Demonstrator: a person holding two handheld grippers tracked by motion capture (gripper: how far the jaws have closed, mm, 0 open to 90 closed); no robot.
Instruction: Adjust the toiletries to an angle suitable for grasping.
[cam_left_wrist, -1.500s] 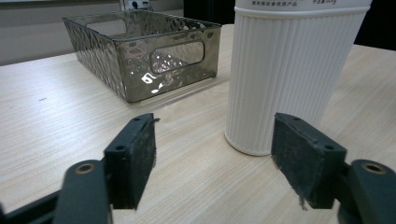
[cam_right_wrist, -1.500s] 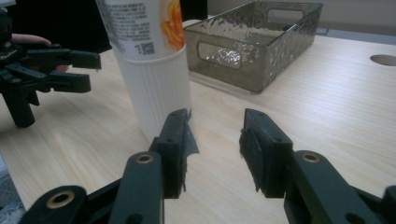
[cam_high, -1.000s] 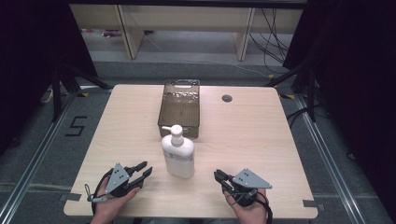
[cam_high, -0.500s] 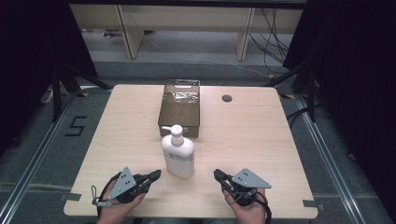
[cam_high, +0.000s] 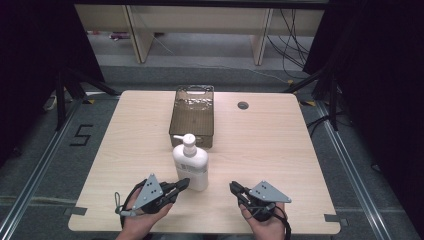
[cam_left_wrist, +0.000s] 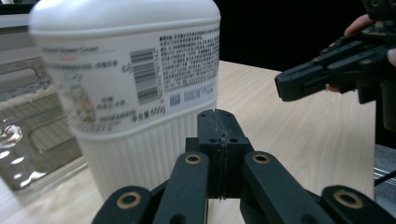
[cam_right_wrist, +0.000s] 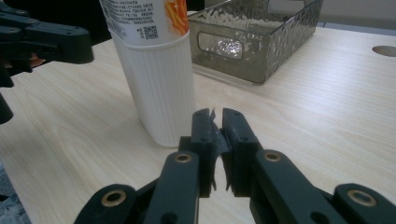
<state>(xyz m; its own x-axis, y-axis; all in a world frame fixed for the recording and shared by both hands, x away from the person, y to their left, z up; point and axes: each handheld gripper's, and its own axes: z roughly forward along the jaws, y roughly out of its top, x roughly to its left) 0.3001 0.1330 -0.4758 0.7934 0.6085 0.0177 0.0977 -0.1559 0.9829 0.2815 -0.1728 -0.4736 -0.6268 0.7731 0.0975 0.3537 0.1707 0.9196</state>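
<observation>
At lower centre of the high view: white pump bottle (cam_high: 190, 167) upright on the wooden table (cam_high: 280, 150), just in front of the clear plastic bin (cam_high: 193, 116).

Left gripper (cam_high: 181, 185) is clenched empty, its tips at the bottle's base; right gripper (cam_high: 234, 188) is clenched empty, near. Rigid, smooth-sided and probably top-heavy, the bottle likely grips best across its ribbed lower body, not the pump.

One white pump bottle (cam_high: 190, 166), one clear plastic basket (cam_high: 193, 116), and two hand-held grippers, left (cam_high: 182, 185) and right (cam_high: 233, 187), on one tabletop (cam_high: 260, 150)
</observation>
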